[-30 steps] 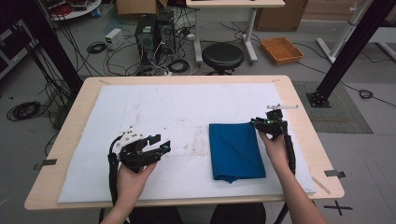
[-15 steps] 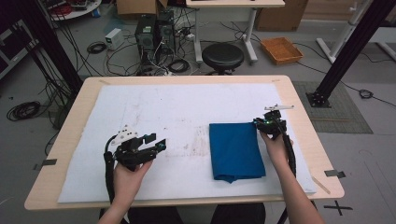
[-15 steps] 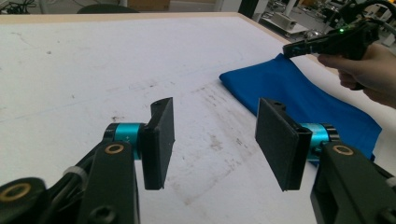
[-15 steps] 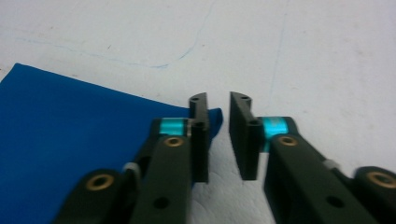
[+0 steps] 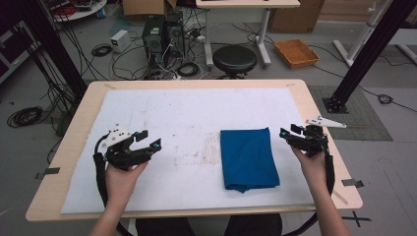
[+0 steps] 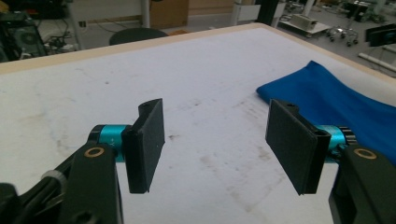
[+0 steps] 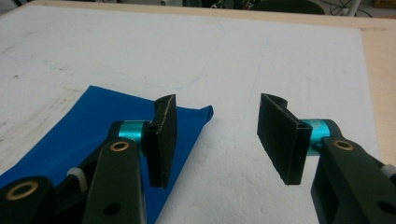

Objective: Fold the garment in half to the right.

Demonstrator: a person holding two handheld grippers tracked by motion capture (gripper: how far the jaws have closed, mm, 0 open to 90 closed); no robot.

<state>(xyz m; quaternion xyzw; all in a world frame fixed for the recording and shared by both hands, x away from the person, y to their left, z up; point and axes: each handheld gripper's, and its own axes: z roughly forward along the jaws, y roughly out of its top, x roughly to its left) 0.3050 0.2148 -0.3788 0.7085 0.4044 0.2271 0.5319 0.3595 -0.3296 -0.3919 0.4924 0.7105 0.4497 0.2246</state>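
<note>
Now the folded blue cloth lies finished between both grippers, left and right, whose just-opened jaws hold nothing.

Left claw and right claw have just been opening, apparently empty.
</note>
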